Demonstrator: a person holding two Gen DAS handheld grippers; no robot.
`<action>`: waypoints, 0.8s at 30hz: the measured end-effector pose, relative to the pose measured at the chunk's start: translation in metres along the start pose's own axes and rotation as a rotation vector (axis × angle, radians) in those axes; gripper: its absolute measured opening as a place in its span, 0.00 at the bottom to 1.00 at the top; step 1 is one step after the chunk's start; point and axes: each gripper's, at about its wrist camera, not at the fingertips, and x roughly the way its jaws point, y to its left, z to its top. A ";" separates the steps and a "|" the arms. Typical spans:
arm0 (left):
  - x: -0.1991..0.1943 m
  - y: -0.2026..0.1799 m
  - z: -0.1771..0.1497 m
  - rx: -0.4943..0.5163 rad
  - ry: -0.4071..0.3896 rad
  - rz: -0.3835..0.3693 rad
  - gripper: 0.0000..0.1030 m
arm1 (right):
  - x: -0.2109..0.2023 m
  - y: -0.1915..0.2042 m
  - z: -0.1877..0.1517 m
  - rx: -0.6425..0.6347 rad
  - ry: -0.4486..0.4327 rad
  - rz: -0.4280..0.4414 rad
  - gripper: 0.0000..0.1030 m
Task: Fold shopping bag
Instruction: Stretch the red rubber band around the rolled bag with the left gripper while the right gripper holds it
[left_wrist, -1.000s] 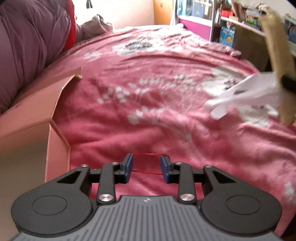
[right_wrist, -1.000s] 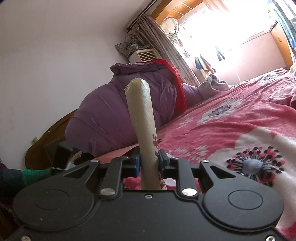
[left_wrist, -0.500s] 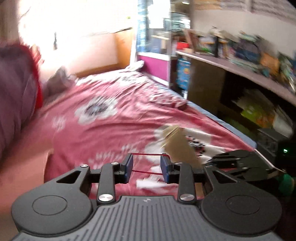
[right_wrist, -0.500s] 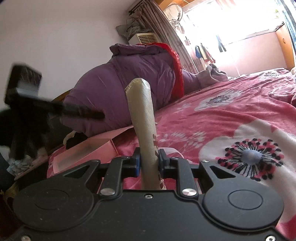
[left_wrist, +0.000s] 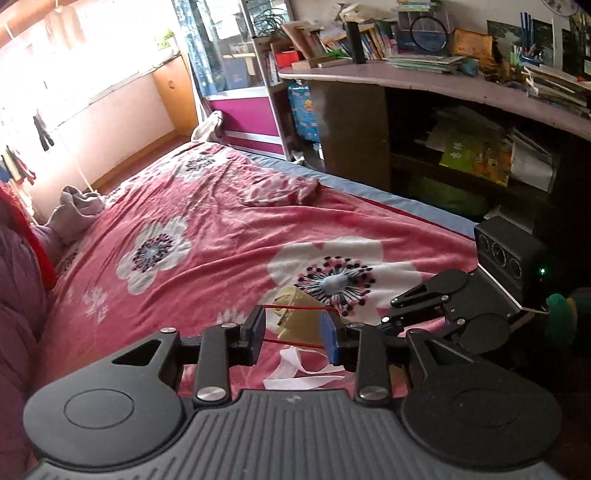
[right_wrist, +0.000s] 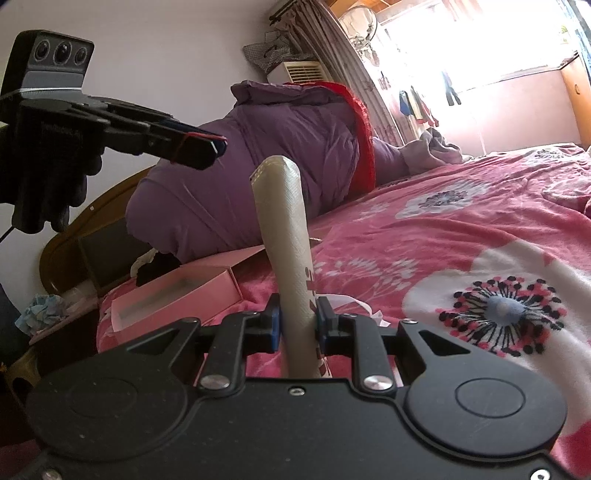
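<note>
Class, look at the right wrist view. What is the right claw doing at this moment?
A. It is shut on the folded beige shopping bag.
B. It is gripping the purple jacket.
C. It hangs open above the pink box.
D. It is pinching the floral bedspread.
A: the right claw has its blue pads pressed against both sides of the folded beige shopping bag, which stands up between them, apart from the pink box.
</note>
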 end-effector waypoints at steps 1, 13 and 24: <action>0.001 -0.001 0.000 0.000 0.000 -0.006 0.30 | -0.001 0.000 0.000 0.000 -0.001 0.003 0.19; 0.010 -0.002 0.010 0.030 0.000 -0.050 0.31 | -0.006 0.002 0.000 0.003 -0.036 0.035 0.19; 0.013 0.025 0.008 -0.113 -0.034 -0.125 0.31 | -0.012 0.002 0.003 0.011 -0.104 0.083 0.18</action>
